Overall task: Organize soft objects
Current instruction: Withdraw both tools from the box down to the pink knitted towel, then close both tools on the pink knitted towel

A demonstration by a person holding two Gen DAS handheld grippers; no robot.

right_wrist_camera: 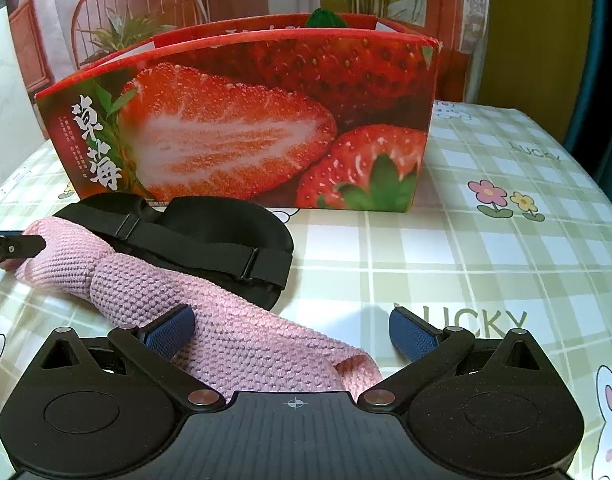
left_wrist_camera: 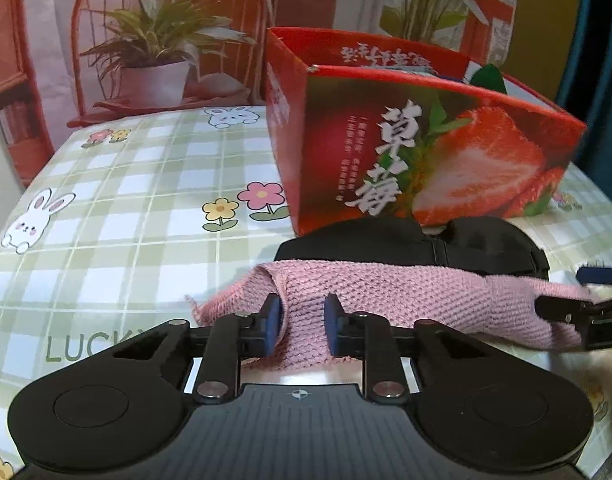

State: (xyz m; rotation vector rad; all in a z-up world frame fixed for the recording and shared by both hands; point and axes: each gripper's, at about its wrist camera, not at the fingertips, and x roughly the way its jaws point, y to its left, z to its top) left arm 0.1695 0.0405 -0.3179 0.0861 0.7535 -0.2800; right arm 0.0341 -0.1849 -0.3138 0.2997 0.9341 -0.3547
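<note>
Left wrist view. Gripping with the left gripper (left_wrist_camera: 303,320): jaws clenching on the near hem of the cloth (left_wrist_camera: 386,288), blue ribbed pads (left_wrist_camera: 273,320) pressing a fold of it from both sides. Showing the cloth as pink, coarse-knit, soft and rumpled, lying in a long band across the desk (left_wrist_camera: 146,180) just ahead of the jaws, with one loose thread trailing at its left corner. Draping its far edge over the mask (left_wrist_camera: 386,240), which is black, smooth, padded and rounded at both ends, with a strap crossing the middle. Standing just behind the mask, the box (left_wrist_camera: 426,152): glossy red cardboard, open-topped, straight-walled, printed with a cut strawberry and white characters. Covering the desk, a slick green-and-white checked sheet with rabbits and flowers. Reaching in at the right edge, the right gripper (left_wrist_camera: 578,316), one black finger over the cloth's right end.

Right wrist view. Holding the right gripper's jaws released and spread wide, the left pad lying on the cloth and the right pad hanging over bare desk, apart from the cloth. Running diagonally from lower middle up to the left, the cloth, twisted into a thick roll with its looped end curling beside the gripper body. Lying partly under the cloth, the mask, showing its elastic strap and plastic sliders. Meeting the cloth's far left end, the tip of the left gripper, its jaws not readable here. Standing behind the mask and cloth, the box.
</note>
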